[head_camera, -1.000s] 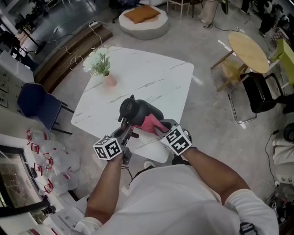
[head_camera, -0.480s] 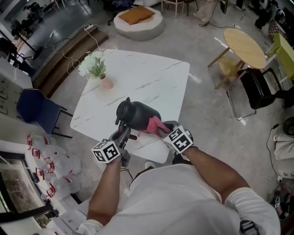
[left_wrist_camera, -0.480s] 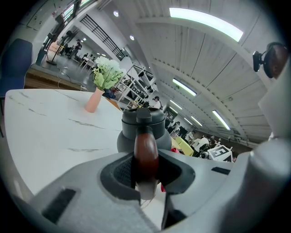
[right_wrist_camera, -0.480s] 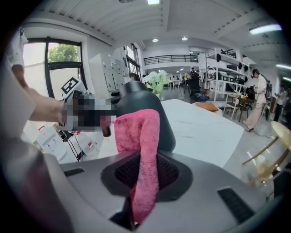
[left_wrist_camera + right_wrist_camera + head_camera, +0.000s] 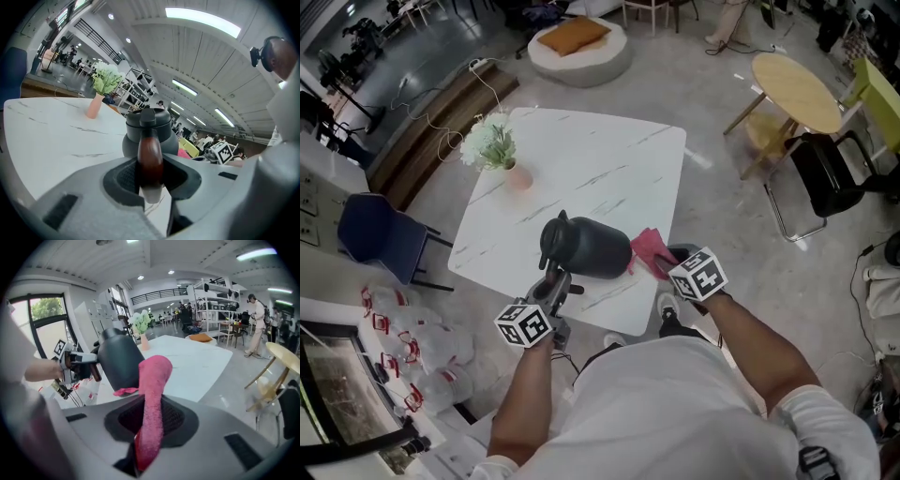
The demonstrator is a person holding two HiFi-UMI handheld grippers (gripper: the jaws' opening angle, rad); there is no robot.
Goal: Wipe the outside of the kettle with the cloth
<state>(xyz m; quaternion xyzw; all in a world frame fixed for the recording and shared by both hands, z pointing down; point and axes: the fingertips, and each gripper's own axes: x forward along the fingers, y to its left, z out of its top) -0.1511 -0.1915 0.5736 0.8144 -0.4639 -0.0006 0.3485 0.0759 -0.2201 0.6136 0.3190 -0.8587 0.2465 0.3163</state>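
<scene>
On the marble table (image 5: 581, 159), the left gripper (image 5: 555, 279) clamps the kettle (image 5: 586, 248) by its handle (image 5: 149, 157) while the right gripper (image 5: 670, 267) pinches the pink cloth (image 5: 647, 248) against its side, with the wiping seemingly midway.

Ceiling lights (image 5: 201, 21) shine bright; edges warp, darkly vignetted.

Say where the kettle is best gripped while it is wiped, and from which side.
Its handle, from the table's near edge: it juts out that way, fits between the left gripper's jaws, and leaves the body free for the cloth.
</scene>
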